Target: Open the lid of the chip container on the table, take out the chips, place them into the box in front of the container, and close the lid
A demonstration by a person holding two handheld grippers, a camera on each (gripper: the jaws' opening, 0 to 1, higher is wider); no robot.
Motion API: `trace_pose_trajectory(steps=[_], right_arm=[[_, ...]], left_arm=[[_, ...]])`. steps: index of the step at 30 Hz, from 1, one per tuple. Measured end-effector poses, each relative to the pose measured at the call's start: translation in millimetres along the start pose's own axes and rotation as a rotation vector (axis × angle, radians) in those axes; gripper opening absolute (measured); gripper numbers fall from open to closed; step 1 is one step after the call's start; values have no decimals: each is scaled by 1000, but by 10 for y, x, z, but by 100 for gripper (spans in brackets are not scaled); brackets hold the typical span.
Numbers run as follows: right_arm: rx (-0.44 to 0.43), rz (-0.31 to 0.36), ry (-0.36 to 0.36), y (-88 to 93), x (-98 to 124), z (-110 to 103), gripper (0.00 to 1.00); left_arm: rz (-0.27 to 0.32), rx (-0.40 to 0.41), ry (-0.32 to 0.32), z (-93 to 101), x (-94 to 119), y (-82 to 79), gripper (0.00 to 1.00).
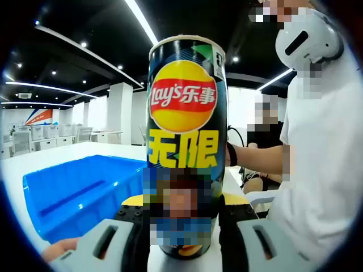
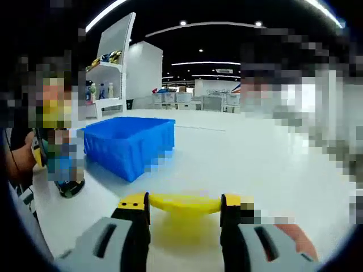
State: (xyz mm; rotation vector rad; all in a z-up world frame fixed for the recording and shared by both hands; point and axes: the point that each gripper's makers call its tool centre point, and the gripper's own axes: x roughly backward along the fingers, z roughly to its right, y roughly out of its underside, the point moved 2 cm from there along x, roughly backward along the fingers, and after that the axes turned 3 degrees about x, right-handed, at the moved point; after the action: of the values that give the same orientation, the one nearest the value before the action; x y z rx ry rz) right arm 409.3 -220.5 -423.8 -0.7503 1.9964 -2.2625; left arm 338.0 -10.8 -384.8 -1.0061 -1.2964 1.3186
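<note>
A tall Lay's chip can (image 1: 184, 113) stands upright on the white table, and my left gripper (image 1: 184, 205) is shut on its lower part, one jaw on each side. Its top rim looks pale, with no yellow lid on it. The blue box (image 1: 79, 190) lies just left of the can. In the right gripper view my right gripper (image 2: 184, 207) is shut on a flat yellow lid (image 2: 184, 202), held level a little above the table. From there the can (image 2: 71, 184) stands at the far left, beside the blue box (image 2: 127, 141).
A person in a white shirt (image 1: 323, 170) stands close on the right of the can, forearm reaching in. The white table (image 2: 255, 170) stretches wide to the right of the box. Shelves and desks stand far behind.
</note>
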Motion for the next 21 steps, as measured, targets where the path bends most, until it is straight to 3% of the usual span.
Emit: trace_pose_trajectory(steps=[8,16,21], right_arm=[[64,-7,-1,51,13,-33,48],[44,21,-27,22,15,-73,63],[36,26,-46,-6,17,-98,63]], left_arm=[[2,0,0,-1,0,4,47],[1,0,-1,-2,1,7,47],[1,-1,-1,-5,2,6,47]])
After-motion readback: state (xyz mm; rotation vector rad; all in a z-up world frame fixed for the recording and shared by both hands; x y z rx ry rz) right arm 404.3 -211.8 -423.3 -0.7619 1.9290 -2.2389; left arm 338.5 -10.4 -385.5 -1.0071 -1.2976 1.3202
